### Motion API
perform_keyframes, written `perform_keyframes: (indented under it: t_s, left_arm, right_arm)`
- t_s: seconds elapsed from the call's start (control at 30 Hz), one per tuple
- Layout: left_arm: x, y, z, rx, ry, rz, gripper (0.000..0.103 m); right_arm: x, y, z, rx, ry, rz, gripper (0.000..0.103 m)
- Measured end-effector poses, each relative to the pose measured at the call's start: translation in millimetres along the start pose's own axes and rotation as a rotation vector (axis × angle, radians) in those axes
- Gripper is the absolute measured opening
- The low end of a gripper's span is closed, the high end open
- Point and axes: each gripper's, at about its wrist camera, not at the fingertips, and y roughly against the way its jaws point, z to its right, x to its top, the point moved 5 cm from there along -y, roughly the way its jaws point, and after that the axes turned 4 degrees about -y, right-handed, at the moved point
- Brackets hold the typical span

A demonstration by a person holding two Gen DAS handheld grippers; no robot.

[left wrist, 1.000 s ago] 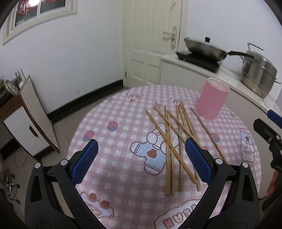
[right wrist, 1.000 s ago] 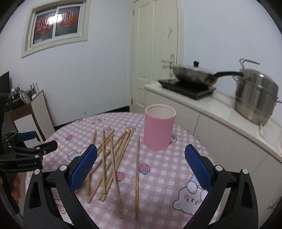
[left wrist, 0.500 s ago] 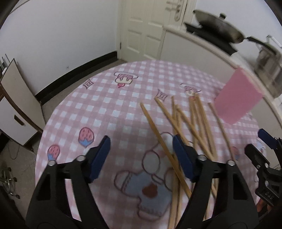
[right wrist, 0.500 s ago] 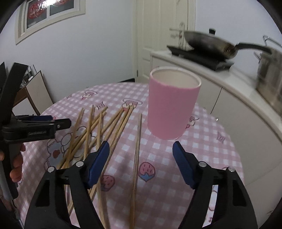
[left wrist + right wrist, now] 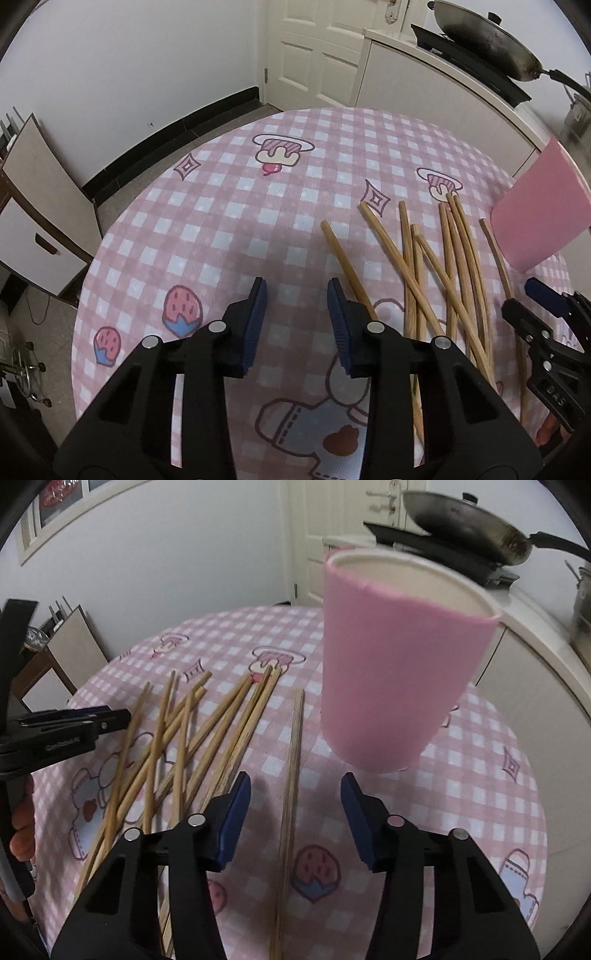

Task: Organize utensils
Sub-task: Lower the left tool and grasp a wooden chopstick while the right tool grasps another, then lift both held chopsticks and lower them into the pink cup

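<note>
Several wooden chopsticks (image 5: 448, 258) lie loosely crossed on the pink checked tablecloth (image 5: 221, 206). My left gripper (image 5: 295, 291) hovers low at their left edge, its jaws closing with only bare cloth between them. The leftmost chopstick (image 5: 340, 254) runs under its right finger. In the right wrist view the pile (image 5: 192, 731) lies left, and one lone chopstick (image 5: 293, 753) lies between the closing jaws of my right gripper (image 5: 295, 779), pads apart from it. A tall pink cup (image 5: 399, 672) stands upright just beyond, to the right.
A white counter (image 5: 443, 74) behind the table carries a wok (image 5: 461, 535) on a black stove and a steel pot. A white door (image 5: 314, 48) stands behind. A low cabinet (image 5: 33, 229) sits on the floor to the left. The round table's edge curves close on both sides.
Both grippers came down and forward toward the table and their jaws narrowed. The right one now straddles the lone chopstick near the cup; the left one sits at the pile's left edge.
</note>
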Motion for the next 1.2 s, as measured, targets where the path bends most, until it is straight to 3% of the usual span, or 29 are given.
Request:
perform_keyframes:
  t_s: [0.1, 0.2, 0.3, 0.33, 0.53, 0.6, 0.67, 0.7, 0.73, 0.83, 0.97, 1.2]
  left_arm:
    - [2.0, -0.2, -2.1, -0.005, 0.012, -0.010, 0.034]
    - [3.6, 4.2, -7.2, -0.083, 0.069, 0.000, 0.035]
    - [4.1, 10.1, -15.2, -0.146, 0.133, 0.014, 0.058]
    - [4.3, 11.4, -15.7, -0.155, 0.141, 0.020, 0.058]
    - [8.0, 0.4, -0.6, -0.133, 0.102, -0.019, 0.058]
    - [9.5, -4.1, 5.3, -0.095, 0.083, -0.019, 0.058]
    - [10.6, -6.5, 9.7, -0.047, 0.056, -0.019, 0.046]
    - [10.4, -6.9, 11.6, -0.011, 0.040, -0.016, 0.033]
    - [10.9, -7.1, 12.1, 0.003, 0.034, -0.012, 0.030]
    - [10.0, -5.6, 13.9, -0.004, 0.025, -0.001, 0.014]
    - [11.2, -4.3, 10.6, -0.052, 0.054, 0.003, 0.006]
    - [5.5, 22.7, 1.3, -0.139, 0.088, 0.048, 0.006]
  right_arm:
    - [2.1, -5.2, -1.4, -0.015, 0.006, -0.010, 0.045]
    - [3.9, -4.8, -2.4, -0.001, -0.001, -0.018, 0.045]
    - [2.8, -4.6, -1.7, 0.005, 0.001, -0.020, 0.045]
    - [2.6, -4.7, -1.2, 0.007, -0.002, -0.019, 0.045]
    - [3.5, -5.7, -1.0, 0.013, -0.002, -0.022, 0.045]
    - [3.2, -6.1, -1.9, 0.011, 0.002, -0.024, 0.045]
    - [3.7, -7.2, -3.9, 0.007, 0.011, -0.026, 0.045]
    - [3.7, -7.9, -4.9, 0.003, 0.017, -0.029, 0.045]
    - [3.9, -8.3, -5.9, -0.001, 0.024, -0.030, 0.045]
    - [4.6, -9.8, -8.1, -0.009, 0.038, -0.028, 0.038]
    - [6.2, -10.5, -8.6, 0.008, 0.032, -0.028, 0.010]
    - [4.3, 8.2, -10.6, 0.050, 0.027, -0.002, 0.005]
